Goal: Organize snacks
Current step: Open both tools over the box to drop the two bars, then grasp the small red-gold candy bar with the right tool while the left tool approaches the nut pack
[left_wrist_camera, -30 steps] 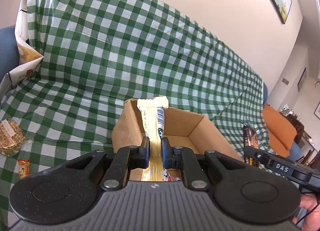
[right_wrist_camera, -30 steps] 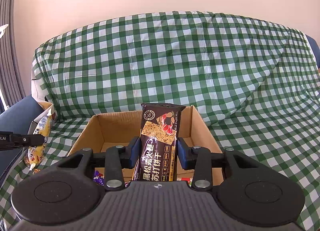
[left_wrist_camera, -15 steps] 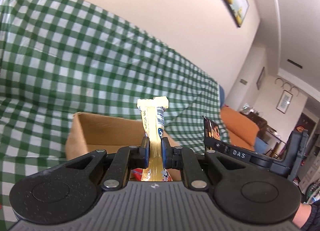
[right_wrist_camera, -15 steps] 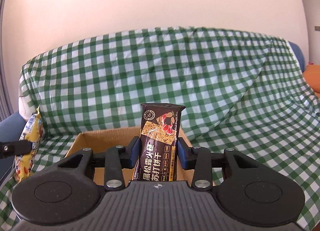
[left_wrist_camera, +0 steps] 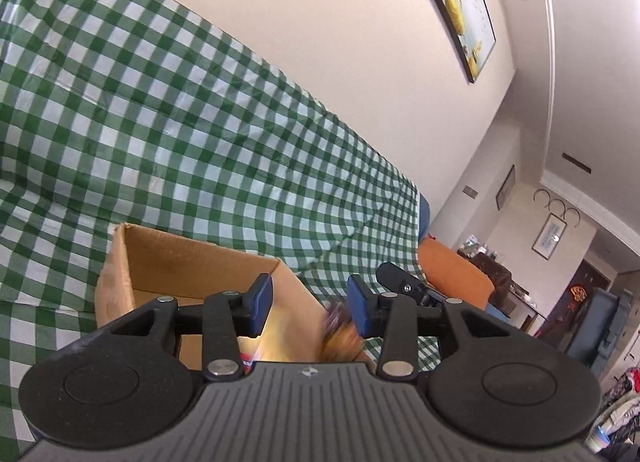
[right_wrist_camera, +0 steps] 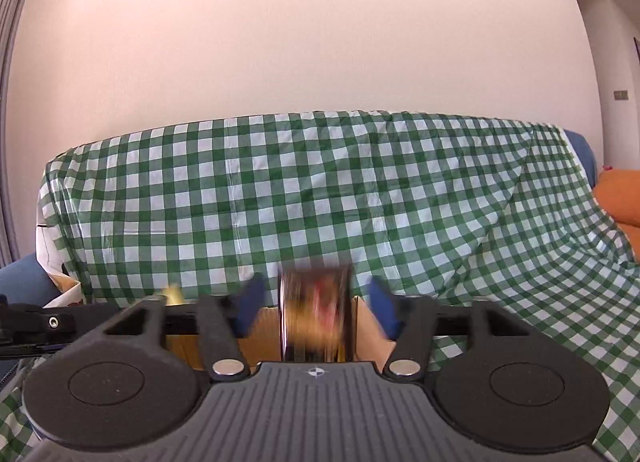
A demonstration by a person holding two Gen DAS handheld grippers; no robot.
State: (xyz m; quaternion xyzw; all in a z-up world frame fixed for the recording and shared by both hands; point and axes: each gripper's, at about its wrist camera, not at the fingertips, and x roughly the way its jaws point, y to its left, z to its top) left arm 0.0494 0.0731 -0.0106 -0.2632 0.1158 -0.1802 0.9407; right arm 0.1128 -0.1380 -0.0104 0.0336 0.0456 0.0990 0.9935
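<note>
An open cardboard box (left_wrist_camera: 168, 262) sits on a sofa covered with a green checked cloth (left_wrist_camera: 160, 121). My left gripper (left_wrist_camera: 310, 304) is open and empty above the box. A blurred snack (left_wrist_camera: 340, 330) shows by its right finger, over the box's right edge. My right gripper (right_wrist_camera: 316, 308) is open above the box (right_wrist_camera: 370, 336). The dark cracker packet (right_wrist_camera: 316, 314) is blurred between its spread fingers, not clamped, dropping towards the box. The left gripper's tool (right_wrist_camera: 36, 324) shows at the left of the right wrist view.
The cloth (right_wrist_camera: 320, 189) covers the sofa back and seat. An orange cushion (left_wrist_camera: 452, 274) lies at the right end and also shows in the right wrist view (right_wrist_camera: 618, 197). A paper bag (right_wrist_camera: 60, 282) stands at the left end. A framed picture (left_wrist_camera: 460, 5) hangs on the wall.
Both grippers have opened. The yellow snack has left my left gripper. The dark cracker packet has come loose from my right gripper and is falling. Both views have tilted upward.
</note>
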